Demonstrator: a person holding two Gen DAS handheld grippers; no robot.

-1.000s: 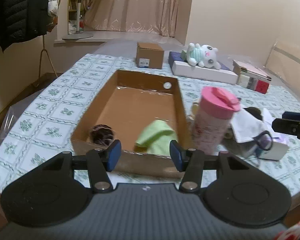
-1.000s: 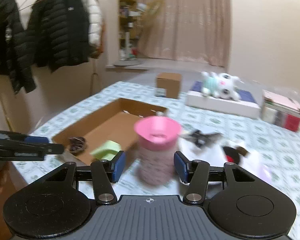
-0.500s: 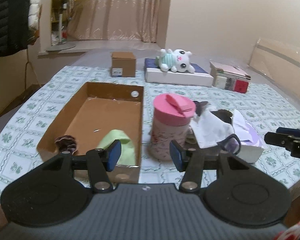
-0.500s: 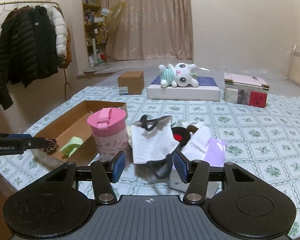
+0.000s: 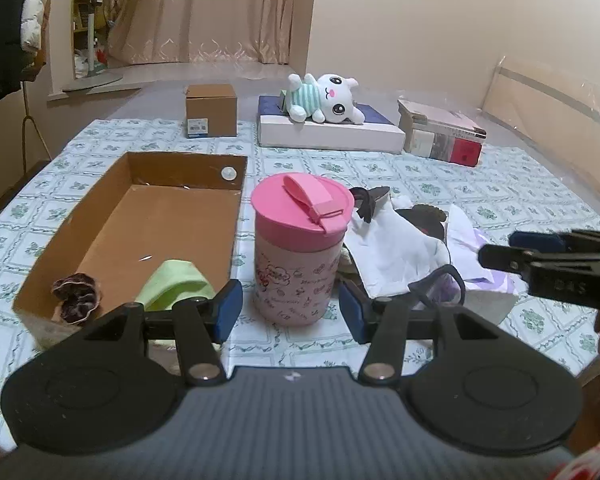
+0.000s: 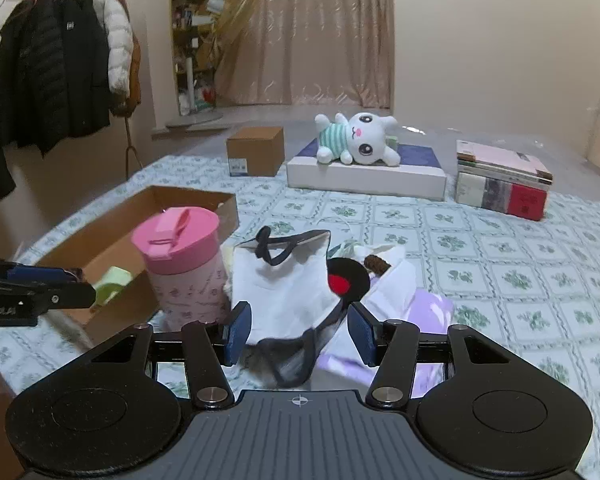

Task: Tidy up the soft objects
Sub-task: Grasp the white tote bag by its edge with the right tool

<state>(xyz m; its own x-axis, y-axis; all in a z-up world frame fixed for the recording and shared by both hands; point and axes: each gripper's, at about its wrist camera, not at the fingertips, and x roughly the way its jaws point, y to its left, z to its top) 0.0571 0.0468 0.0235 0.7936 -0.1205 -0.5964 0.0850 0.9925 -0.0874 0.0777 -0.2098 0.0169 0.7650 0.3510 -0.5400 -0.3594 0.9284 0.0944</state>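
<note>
A heap of soft things lies right of a pink lidded cup (image 5: 300,248): a white cloth bag (image 6: 284,280) with black straps, a black and red piece (image 6: 346,280) and a lavender cloth (image 6: 428,308). My right gripper (image 6: 298,332) hovers open just before this heap, with a black strap (image 6: 292,356) lying loose between its fingers. My left gripper (image 5: 290,312) stands open in front of the cup, holding nothing. An open cardboard box (image 5: 100,216) to the left holds a green cloth (image 5: 176,284) and a dark scrunchie (image 5: 76,292).
At the back of the patterned table stand a small closed carton (image 5: 211,110), a flat white box (image 5: 332,134) with a white plush toy (image 5: 328,98) on it, and a stack of books (image 5: 440,132). Coats hang on a rack (image 6: 56,76) at the left.
My left gripper has swung right, from facing the cardboard box to facing the pink cup. My right gripper has moved right and lower, from the cup to the heap of cloths.
</note>
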